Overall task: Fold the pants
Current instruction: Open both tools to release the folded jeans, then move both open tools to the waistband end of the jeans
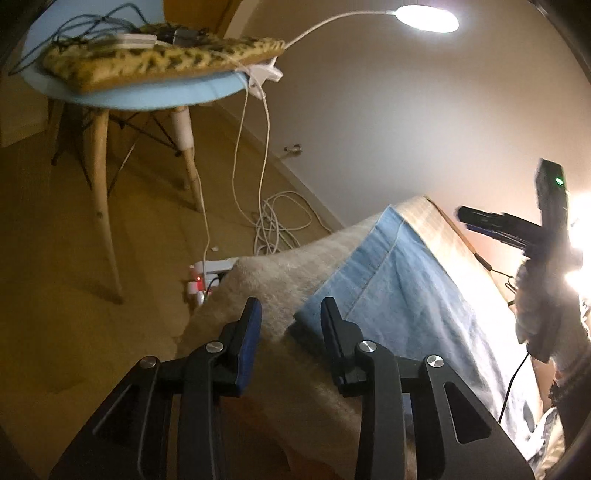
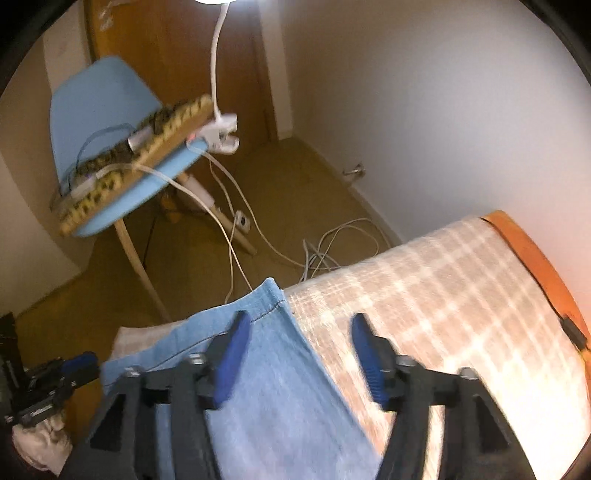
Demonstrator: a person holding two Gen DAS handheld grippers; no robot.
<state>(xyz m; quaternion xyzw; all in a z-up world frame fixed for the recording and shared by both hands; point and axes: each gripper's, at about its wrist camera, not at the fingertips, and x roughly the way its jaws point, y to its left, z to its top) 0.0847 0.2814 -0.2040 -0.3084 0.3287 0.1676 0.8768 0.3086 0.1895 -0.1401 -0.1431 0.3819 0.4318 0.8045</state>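
Across the lower right of the left wrist view, light blue denim pants (image 1: 391,291) lie flat on a pale checked blanket (image 1: 273,284) spread over a bed. At the bottom centre, the left gripper (image 1: 291,314) points down at the near corner of the pants; its two black fingers stand a little apart, with nothing pinched between them, and the denim corner sits just beside the right-hand finger. At the right edge of that view, the right gripper (image 1: 480,221) (blurred, and partly washed out by a bright glare) hangs above the far side of the pants.

In the right wrist view, the right gripper's jaws stand wide, blue pads facing each other. The hemmed end of the pants lies beneath the left-hand finger (image 2: 232,350), while the other finger hangs over bare blanket; neither pad presses on the cloth. At the lower left edge of this view the left gripper shows small and dark.

Toward the upper left of both views stands a blue chair (image 1: 147,94) with pale wooden legs, carrying a leopard-print cushion (image 1: 155,61). A white clip lamp (image 1: 428,16) is clamped to the seat edge, lit. White cables (image 1: 280,218) lie coiled on the wood floor.
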